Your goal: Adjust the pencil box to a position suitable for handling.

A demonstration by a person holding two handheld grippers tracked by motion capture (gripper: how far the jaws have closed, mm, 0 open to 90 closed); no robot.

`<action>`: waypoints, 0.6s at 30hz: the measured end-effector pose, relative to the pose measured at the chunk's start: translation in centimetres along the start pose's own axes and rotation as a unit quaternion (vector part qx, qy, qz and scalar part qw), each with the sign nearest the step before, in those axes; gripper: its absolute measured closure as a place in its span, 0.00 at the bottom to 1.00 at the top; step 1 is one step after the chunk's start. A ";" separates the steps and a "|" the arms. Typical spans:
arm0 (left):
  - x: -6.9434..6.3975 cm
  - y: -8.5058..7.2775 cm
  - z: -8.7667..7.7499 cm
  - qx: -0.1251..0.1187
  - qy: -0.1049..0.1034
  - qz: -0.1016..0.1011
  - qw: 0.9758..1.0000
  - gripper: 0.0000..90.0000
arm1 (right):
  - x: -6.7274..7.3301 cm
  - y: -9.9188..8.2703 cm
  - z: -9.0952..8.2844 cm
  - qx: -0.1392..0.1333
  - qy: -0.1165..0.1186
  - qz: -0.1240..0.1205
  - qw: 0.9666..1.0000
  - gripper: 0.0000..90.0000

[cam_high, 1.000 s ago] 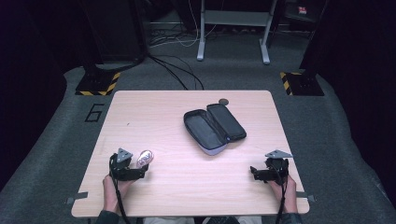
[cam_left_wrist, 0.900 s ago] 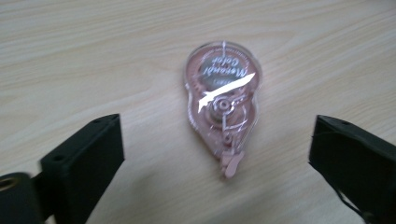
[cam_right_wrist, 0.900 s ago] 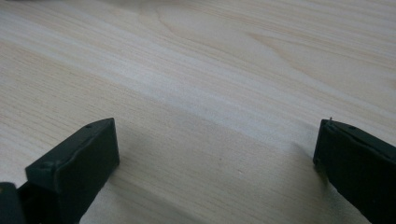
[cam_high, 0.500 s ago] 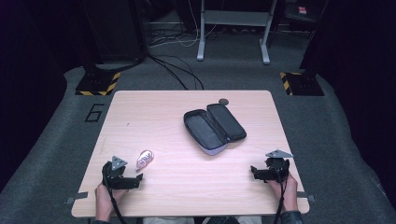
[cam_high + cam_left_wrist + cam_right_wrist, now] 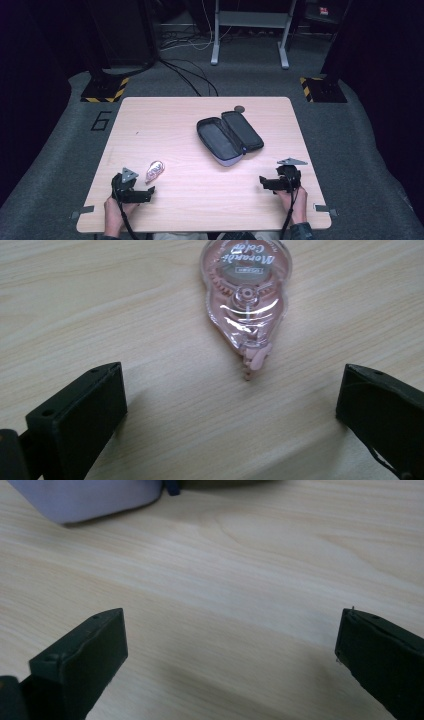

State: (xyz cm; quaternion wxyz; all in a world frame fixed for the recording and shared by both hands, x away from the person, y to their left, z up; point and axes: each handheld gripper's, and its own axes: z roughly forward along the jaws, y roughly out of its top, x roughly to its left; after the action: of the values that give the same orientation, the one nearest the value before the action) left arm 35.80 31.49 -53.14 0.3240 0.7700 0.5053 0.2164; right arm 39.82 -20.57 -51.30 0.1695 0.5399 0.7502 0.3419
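Left gripper [image 5: 230,405] low over the table, jaws wide apart, empty. Just ahead, flat on the pale wooden table [image 5: 200,200], a pink translucent teardrop-shaped correction-tape dispenser [image 5: 246,300], tip toward the gap. Probably best approached straight, straddling the narrow body evenly before closing. Right gripper [image 5: 230,650] likewise parted, empty. Farther off, an open dark zip pencil case [image 5: 229,137].

The left gripper [image 5: 150,190] sits farther back toward the near table edge than a second ago, when its jaws were around the pink correction tape dispenser [image 5: 154,171]. The dispenser now lies free on the table [image 5: 200,200], just ahead of the spread jaws.
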 end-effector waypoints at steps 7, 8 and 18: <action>-0.1 -0.1 0.1 -0.007 0.002 0.000 1.000 0.00 | 2.1 2.6 0.8 -0.003 0.011 0.006 1.000 0.01; -0.1 -0.1 0.1 -0.008 0.002 0.001 1.000 0.00 | 2.2 2.9 0.9 -0.005 0.015 0.010 1.000 0.01; -0.2 0.0 0.1 -0.007 0.002 -0.002 1.000 0.00 | 4.5 5.9 2.9 0.001 0.040 0.025 0.999 0.02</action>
State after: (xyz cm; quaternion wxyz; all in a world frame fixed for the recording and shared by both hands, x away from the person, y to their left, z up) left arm 35.78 31.29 -53.23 0.3284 0.7663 0.5062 0.2207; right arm 44.12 -14.37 -48.75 0.1302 0.5451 0.7428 0.3663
